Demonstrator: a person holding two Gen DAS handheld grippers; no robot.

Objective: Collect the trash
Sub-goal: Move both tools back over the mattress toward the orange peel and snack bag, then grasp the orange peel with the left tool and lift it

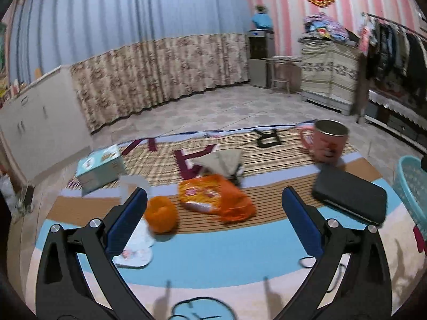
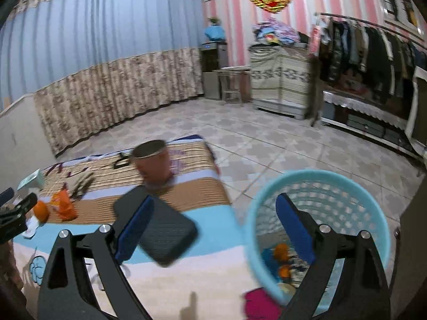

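On the striped blanket, an orange snack wrapper (image 1: 213, 200) lies between the left gripper (image 1: 214, 218)'s spread, empty jaws; light, crinkly and slippery, best pinched at an edge. Right gripper (image 2: 214, 226) gapes empty over the blue basket (image 2: 317, 178).

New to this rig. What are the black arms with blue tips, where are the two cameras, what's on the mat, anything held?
No robot here: a person carries a two-finger gripper in each hand, with a fisheye camera on each looking forward along the fingers. The black arms with blue pads are those fingers.

The left view shows the left gripper, jaws open and empty, over a striped mat. On the mat lie an orange peel, an orange snack bag, a white wrapper, a small box, a pink mug and a black case.

The right view shows the right gripper, also open and empty, beside a blue basket that already has orange scraps inside.
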